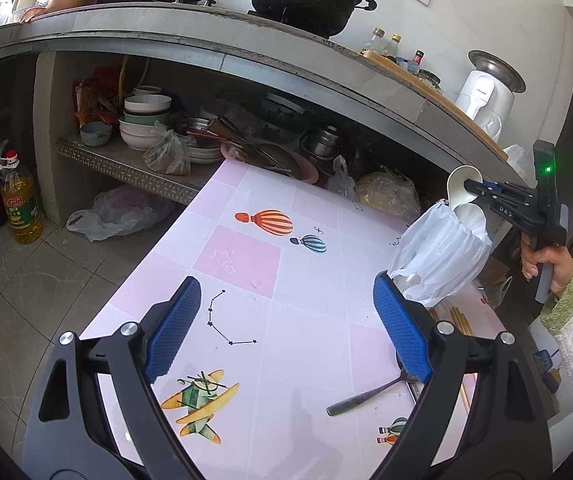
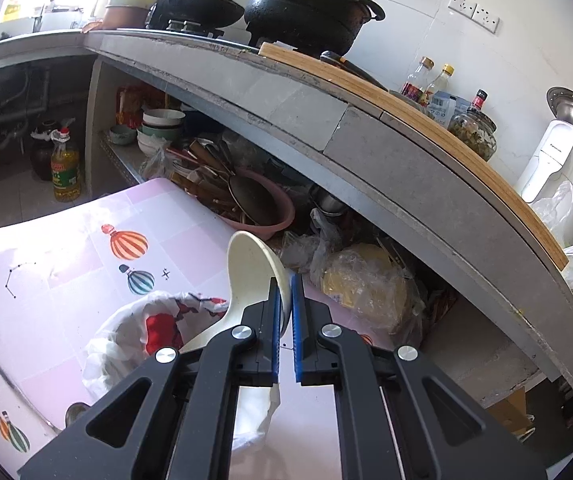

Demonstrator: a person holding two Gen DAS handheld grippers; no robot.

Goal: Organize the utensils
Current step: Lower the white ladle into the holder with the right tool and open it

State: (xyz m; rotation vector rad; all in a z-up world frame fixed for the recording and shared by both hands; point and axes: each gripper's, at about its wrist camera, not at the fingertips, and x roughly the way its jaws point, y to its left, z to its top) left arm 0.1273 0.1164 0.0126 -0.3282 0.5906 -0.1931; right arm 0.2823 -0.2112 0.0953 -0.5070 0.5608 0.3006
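Note:
A white ceramic spoon (image 2: 248,268) is pinched by the rim of its bowl in my right gripper (image 2: 285,280), which is shut on it. The spoon's handle slants down into a holder wrapped in a white plastic bag (image 2: 126,332). In the left wrist view the same spoon (image 1: 459,186) sits in the right gripper (image 1: 471,187) above the bagged holder (image 1: 442,256). My left gripper (image 1: 286,320) hangs open over the pink tablecloth (image 1: 306,288) with nothing between its pads. A metal spoon (image 1: 370,394) lies on the cloth by its right finger, and wooden chopsticks (image 1: 460,320) lie beyond it.
Behind the table a low shelf holds stacked bowls (image 1: 144,120), a pink basin of utensils (image 2: 262,216) and bagged food (image 2: 366,284). A stone counter (image 2: 326,120) with pots overhangs it. An oil bottle (image 1: 20,204) stands on the floor at left.

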